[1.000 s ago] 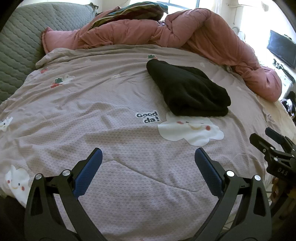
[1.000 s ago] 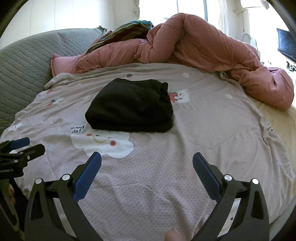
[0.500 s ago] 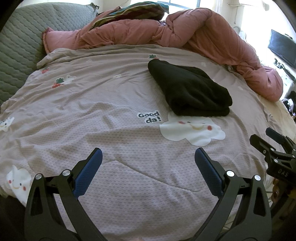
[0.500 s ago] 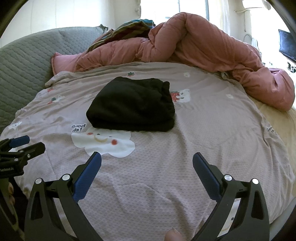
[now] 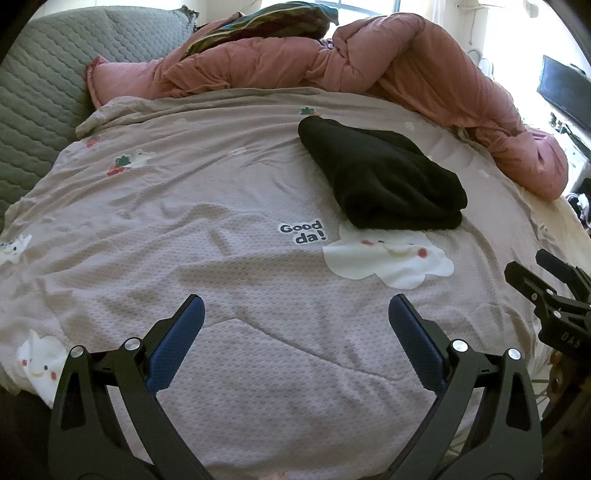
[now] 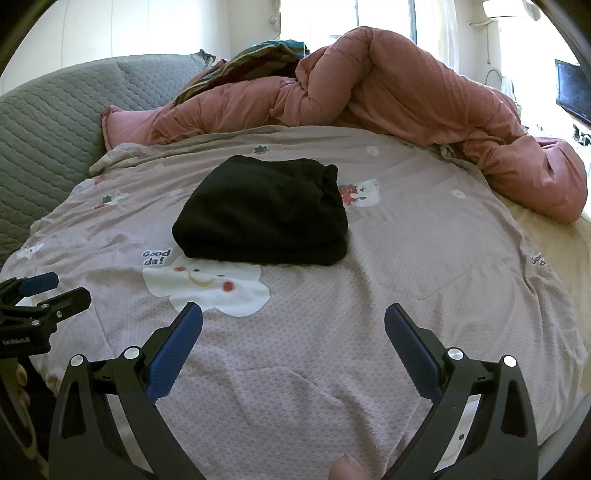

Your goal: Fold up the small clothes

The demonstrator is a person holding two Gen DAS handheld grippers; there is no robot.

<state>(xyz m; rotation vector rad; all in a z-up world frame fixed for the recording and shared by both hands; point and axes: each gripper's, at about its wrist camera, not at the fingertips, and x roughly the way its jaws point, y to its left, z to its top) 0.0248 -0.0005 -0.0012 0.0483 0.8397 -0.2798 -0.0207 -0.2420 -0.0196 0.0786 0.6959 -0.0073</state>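
1. Left tongs (image 5: 295,314) are spread wide, holding nothing.
2. Right tongs (image 6: 293,321) are likewise spread wide and empty.
3. Both sit level, side by side and apart.

- A home bedroom: a bed fills both views, spread with a mauve printed cover (image 5: 229,206) bearing cartoon clouds and "Good da!".
- A bunched pink duvet (image 6: 406,99) lies across the upper frame.
- A grey quilted headboard (image 5: 40,85) stands upper left.
- A dark wall-mounted screen (image 5: 565,92) and a bright window (image 6: 380,14) show at upper right.
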